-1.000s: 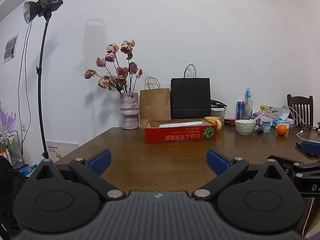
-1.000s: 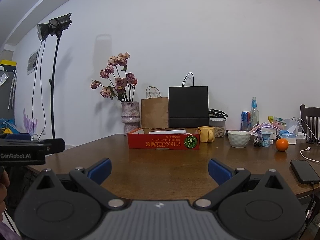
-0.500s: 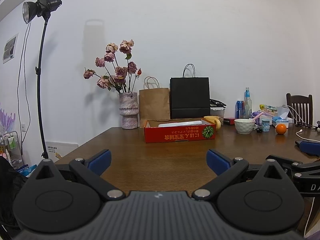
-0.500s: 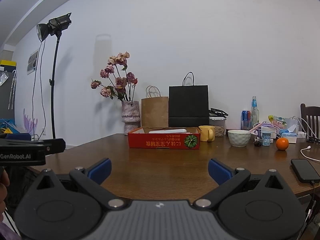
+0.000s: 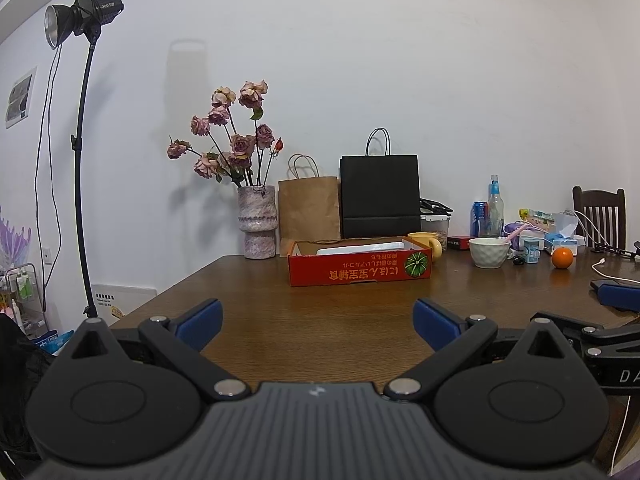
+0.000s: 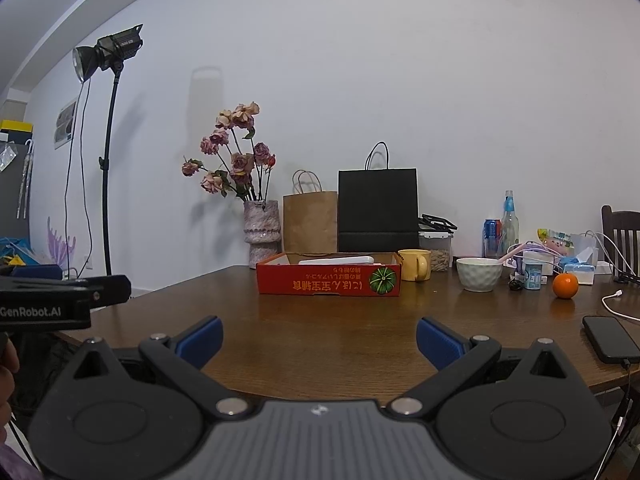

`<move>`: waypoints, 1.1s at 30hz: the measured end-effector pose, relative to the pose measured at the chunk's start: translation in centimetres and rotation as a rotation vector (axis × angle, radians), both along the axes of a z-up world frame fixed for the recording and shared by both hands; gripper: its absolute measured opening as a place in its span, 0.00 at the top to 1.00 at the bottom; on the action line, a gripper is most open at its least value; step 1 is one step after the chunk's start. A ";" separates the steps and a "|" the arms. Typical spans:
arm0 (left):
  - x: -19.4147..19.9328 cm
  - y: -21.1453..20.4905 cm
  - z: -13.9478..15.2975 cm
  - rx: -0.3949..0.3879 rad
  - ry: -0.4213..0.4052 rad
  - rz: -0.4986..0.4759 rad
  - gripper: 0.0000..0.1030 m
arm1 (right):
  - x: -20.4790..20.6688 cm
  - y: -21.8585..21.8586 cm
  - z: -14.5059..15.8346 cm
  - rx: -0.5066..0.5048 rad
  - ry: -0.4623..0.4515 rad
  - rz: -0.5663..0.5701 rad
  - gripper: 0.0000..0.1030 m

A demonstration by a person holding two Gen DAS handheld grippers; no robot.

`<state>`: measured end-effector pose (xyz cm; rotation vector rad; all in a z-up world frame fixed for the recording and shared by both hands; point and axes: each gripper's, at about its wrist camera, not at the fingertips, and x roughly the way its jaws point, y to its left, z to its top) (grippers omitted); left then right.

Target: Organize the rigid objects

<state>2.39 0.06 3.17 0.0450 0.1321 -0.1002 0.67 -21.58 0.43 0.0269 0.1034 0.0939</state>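
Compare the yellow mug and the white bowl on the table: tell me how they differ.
The yellow mug is yellow with smooth, straight sides; the white bowl is off-white with a dimpled, rounded wall. The mug has a handle; the bowl has none. The mug stands right beside the red box, while the bowl sits further right, towards the orange. Something pink leans near the bowl's rim, whether inside it is unclear. Both stand upright on the table.

A broad stretch of the brown wooden table [image 6: 320, 344] lies bare up to the red cardboard tray [image 6: 328, 280]. Behind it, passage is blocked by the yellow mug [image 6: 415, 265], black paper bag [image 6: 378, 210], brown paper bag [image 6: 310, 222] and pink stone vase [image 6: 261, 232]. The right side is crowded by the white bowl [image 6: 479, 274], orange fruit [image 6: 565, 285] and black phone [image 6: 610, 339].
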 end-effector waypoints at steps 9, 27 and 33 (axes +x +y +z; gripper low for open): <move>0.1 0.1 0.0 0.001 -0.001 0.000 0.00 | 0.1 -0.1 -0.4 0.001 0.003 -0.001 0.00; -0.1 0.4 -0.1 0.006 -0.016 0.006 0.00 | 0.1 -0.2 -0.4 0.005 0.006 -0.006 0.00; 0.0 0.4 0.0 0.006 -0.018 0.006 0.00 | 0.2 -0.3 -0.3 0.005 0.007 -0.005 0.00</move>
